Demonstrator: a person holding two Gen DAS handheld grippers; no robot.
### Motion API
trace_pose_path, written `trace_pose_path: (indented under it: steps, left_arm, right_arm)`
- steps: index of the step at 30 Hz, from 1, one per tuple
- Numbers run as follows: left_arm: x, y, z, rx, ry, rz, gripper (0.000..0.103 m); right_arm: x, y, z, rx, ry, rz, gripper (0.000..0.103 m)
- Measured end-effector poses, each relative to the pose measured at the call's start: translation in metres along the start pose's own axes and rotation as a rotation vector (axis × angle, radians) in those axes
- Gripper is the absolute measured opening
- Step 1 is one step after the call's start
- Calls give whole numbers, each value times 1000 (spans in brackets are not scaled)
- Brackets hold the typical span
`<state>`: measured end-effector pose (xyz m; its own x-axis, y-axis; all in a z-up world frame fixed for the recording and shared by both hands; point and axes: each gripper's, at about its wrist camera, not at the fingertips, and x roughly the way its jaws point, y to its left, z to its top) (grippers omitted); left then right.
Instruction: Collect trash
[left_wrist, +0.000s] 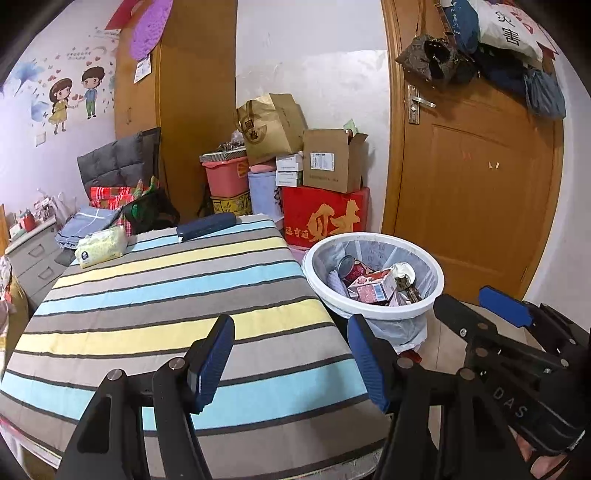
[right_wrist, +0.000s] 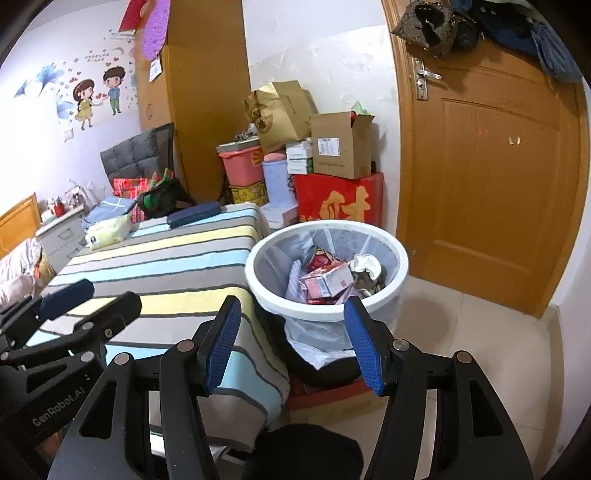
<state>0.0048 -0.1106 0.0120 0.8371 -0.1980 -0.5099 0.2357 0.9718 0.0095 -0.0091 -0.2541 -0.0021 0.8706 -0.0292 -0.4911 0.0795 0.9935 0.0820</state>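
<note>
A white trash bin (left_wrist: 373, 312) with a clear liner stands beside the striped table (left_wrist: 166, 295), right of it. It holds a red can (left_wrist: 352, 269), a pink carton (left_wrist: 373, 288) and crumpled white paper (left_wrist: 402, 271). My left gripper (left_wrist: 291, 360) is open and empty over the table's near right corner. My right gripper (right_wrist: 291, 345) is open and empty, just in front of the bin (right_wrist: 325, 314). Each gripper shows in the other's view: the right gripper (left_wrist: 480, 306) at the right edge, the left gripper (right_wrist: 92, 297) at the left edge.
A tissue pack (left_wrist: 101, 247) and a dark blue case (left_wrist: 207, 226) lie at the table's far end. Stacked boxes and a red box (left_wrist: 325, 216) stand behind the bin. A wooden door (left_wrist: 476, 184) is at the right. A red low object (right_wrist: 332, 395) sits under the bin.
</note>
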Motion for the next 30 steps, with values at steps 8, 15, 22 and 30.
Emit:
trace_pose_path:
  steps: [8, 15, 22, 30]
  left_arm:
    - [-8, 2, -5, -8, -6, 11, 63]
    - [-10, 2, -5, -11, -9, 19, 63]
    - [-11, 2, -5, -14, -12, 17, 63]
    - [-14, 5, -8, -19, -15, 24, 63]
  right_arm:
    - [-8, 1, -6, 12, -17, -18, 60]
    - [-9, 2, -7, 15, -18, -24, 60]
    - [-10, 3, -8, 14, -22, -24, 60]
    - [-12, 5, -9, 14, -21, -21, 60]
